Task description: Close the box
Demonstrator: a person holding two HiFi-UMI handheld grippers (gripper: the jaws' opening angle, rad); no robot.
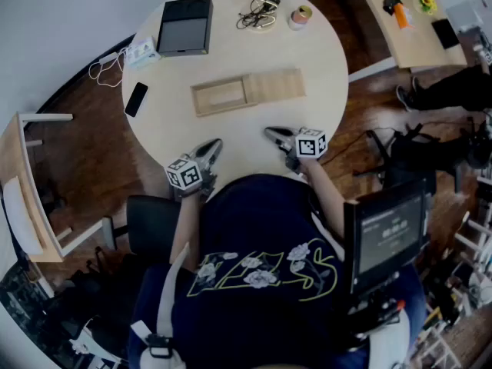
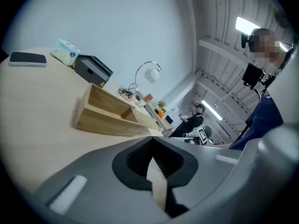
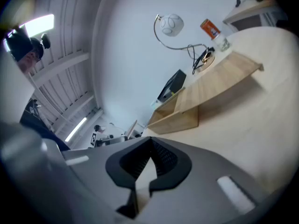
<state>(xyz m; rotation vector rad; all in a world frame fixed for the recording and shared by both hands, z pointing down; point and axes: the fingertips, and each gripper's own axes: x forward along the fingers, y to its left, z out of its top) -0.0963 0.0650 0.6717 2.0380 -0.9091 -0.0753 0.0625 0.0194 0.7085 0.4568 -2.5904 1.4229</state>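
Note:
A shallow wooden box (image 1: 219, 96) lies in the middle of the round table (image 1: 330, 60). Its sliding lid (image 1: 273, 85) is drawn out to the right, leaving the left half uncovered. Both grippers rest at the table's near edge, apart from the box. My left gripper (image 1: 214, 144) is shut with nothing in it, and so is my right gripper (image 1: 270, 133). The left gripper view shows the box's open end (image 2: 110, 113) beyond the closed jaws of the left gripper (image 2: 152, 141). The right gripper view has the box (image 3: 180, 115) and its lid (image 3: 219, 80) ahead of the right gripper (image 3: 149, 141).
At the table's far side are a black case (image 1: 185, 25), a white adaptor with cord (image 1: 142, 51), a tangle of cables (image 1: 257, 14) and a small cup (image 1: 300, 15). A black phone (image 1: 136, 99) lies at the left. A wooden chair (image 1: 34, 191) stands left of the table.

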